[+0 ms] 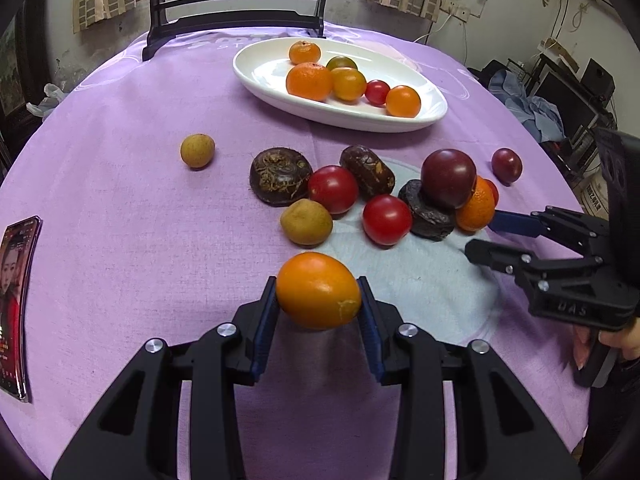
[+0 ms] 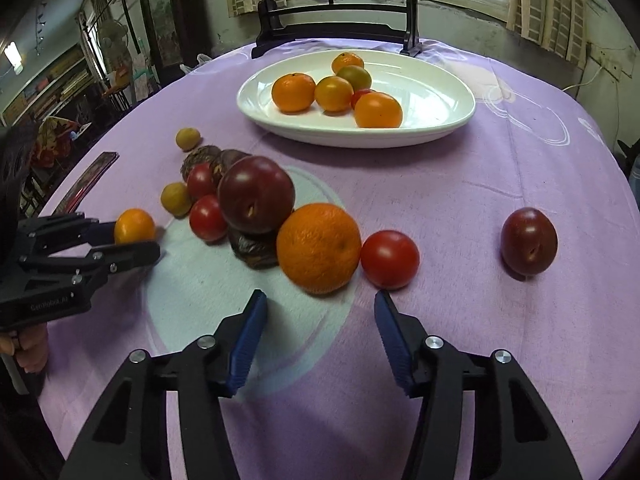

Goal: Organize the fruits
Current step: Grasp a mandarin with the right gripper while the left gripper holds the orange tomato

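Hand-held grippers work a spread of fruit on a purple-clothed surface (image 1: 120, 184).

From left: a phone (image 1: 16, 308) lies at the cloth's edge; the left hand-held gripper (image 1: 318, 300) is clamped on a small orange fruit (image 1: 318, 290), its blue pads pressing both sides. Beyond it sits a loose pile of red tomatoes (image 1: 387, 219), dark plums (image 1: 448, 178) and brown fruits. The right hand-held gripper (image 2: 320, 320) stands apart and empty, just before a mandarin (image 2: 319, 248). A white oval dish (image 1: 260, 72) at the back holds six fruits.
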{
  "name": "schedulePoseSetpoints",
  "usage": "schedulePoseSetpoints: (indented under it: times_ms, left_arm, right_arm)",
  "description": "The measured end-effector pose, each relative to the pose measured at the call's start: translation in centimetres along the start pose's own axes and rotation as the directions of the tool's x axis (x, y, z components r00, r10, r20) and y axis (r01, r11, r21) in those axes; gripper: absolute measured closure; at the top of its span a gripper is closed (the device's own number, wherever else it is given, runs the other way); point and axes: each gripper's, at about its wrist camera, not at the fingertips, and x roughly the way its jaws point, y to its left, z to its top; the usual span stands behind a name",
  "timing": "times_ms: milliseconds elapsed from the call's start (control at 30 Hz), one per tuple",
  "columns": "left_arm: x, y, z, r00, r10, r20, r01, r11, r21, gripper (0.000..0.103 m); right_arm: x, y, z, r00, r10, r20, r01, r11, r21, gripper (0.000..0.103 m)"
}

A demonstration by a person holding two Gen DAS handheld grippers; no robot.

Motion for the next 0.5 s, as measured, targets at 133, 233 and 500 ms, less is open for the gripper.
schedulePoseSetpoints:
  times_ms: [133,233,500]
  left_arm:
    - [0.0,0.3,-0.1,1.000,-0.006,0.006,0.006,1.000,-0.012,0.066]
    - [0.0,0.2,-0.1,1.000,-0.002,0.006,0.003,1.000,-0.007,0.066]
    - [-0.1,0.0,-0.2,1.000,0.006,-0.003,-0.006,1.000,-0.002,0.066]
  right_arm:
    - [0.9,0.8,1.3,1.000,-0.023,-0.015,0.023,0.999,-0.050,0.051]
    - [1.3,1.2,2.1,0.999,-0.045,-0.013,0.044,0.997,-0.062,0.052]
    - [0.7,0.2,2.0,1.000,-0.018,-0.007,0.018,0.999,-0.028,0.055]
